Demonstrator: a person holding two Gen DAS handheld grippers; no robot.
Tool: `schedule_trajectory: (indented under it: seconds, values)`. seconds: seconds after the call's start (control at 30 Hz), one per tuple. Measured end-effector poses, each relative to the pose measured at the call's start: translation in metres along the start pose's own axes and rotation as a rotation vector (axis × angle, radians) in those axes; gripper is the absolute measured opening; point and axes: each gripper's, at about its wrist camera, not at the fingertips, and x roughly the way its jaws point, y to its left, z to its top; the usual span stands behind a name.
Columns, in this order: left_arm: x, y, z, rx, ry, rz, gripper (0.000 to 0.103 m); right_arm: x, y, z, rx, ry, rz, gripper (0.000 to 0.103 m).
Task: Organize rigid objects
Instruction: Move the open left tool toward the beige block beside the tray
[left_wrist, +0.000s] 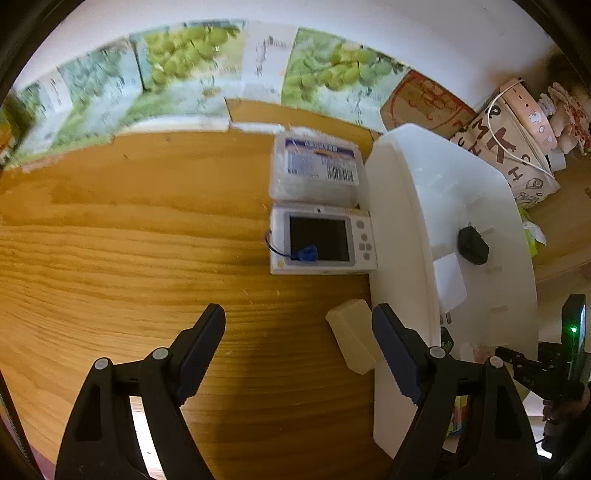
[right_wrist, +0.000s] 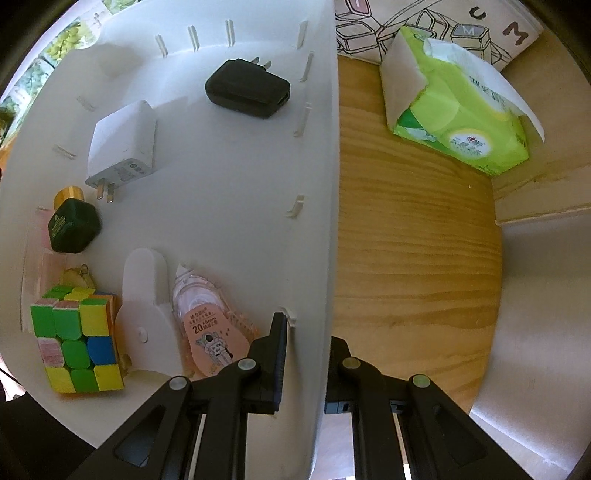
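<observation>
We clamp the bin (right_wrist: 325, 184) wall with our right gripper (right_wrist: 306, 354).
Our left gripper (left_wrist: 299, 328) gapes; block (left_wrist: 352, 339) beside its right finger.

Probably home: wooden table (left_wrist: 147, 258), tissue pack (right_wrist: 458, 110), grape-print cartons (left_wrist: 184, 62), printed tote bag (left_wrist: 509, 147).

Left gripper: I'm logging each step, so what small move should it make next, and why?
Probably shift toward the cream block and straddle it: the open left gripper has it just inside one finger, lying on the table beside the white bin.
</observation>
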Motion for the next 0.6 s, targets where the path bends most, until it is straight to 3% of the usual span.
schedule_trajectory:
  seconds: [0.6]
  values:
    - [0.039, 0.005, -0.002, -0.176, 0.174, -0.179, 0.083, 0.019, 0.003, 0.018, 0.023, 0.044, -0.009, 0.014]
